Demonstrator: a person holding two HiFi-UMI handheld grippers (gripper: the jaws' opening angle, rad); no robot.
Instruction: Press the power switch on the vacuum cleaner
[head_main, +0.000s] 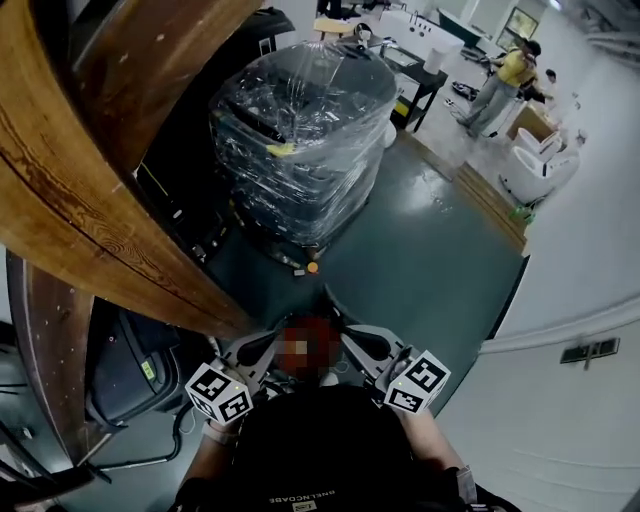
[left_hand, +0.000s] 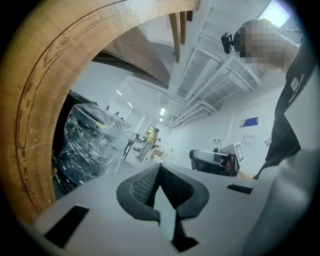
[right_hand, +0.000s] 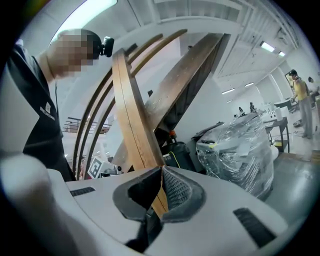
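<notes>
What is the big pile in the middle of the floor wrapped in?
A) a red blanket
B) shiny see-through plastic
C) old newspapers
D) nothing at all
B: the big pile is wound all round in shiny see-through plastic, and dark things show through it.

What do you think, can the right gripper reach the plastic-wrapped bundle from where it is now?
Probably not yet. The right gripper is held near the person's chest, fingers shut, and the bundle stands well off across open floor. Nothing seems to block the way.
</notes>
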